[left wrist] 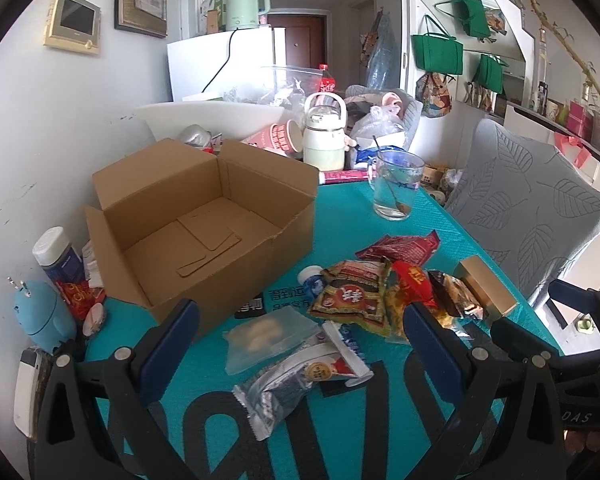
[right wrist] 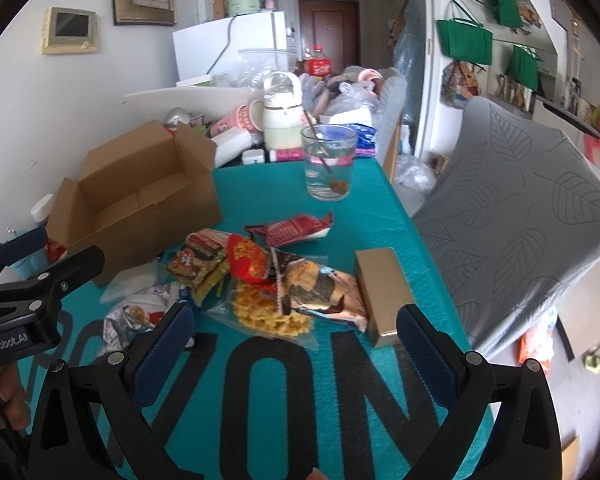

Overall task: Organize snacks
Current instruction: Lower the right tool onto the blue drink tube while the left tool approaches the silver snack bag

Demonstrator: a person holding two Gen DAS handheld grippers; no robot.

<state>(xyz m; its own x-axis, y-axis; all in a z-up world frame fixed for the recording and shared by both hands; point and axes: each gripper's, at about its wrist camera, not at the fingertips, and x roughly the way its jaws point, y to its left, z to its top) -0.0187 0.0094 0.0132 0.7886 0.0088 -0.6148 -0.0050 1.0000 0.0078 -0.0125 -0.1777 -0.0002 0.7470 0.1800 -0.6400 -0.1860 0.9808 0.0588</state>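
Both tongs hover spread wide and empty over a teal tabletop (right wrist: 372, 208), the left tongs (left wrist: 300, 332) above a silver foil packet (left wrist: 284, 388) and a clear plastic pouch (left wrist: 268, 332), the right tongs (right wrist: 296, 332) just short of a crinkly bag of yellow twists (right wrist: 268, 320). A heap of glossy snack wrappers (right wrist: 236, 264) lies ahead of the right tongs, a rigid gold box (right wrist: 380, 292) near its right finger. The empty corrugated cardboard box (left wrist: 204, 224) stands ahead-left of the left tongs. Slick, overlapping film could slip from a pinch or drag neighbours along; a wide sweep forward might tip the spooned glass (right wrist: 328, 164) beyond.
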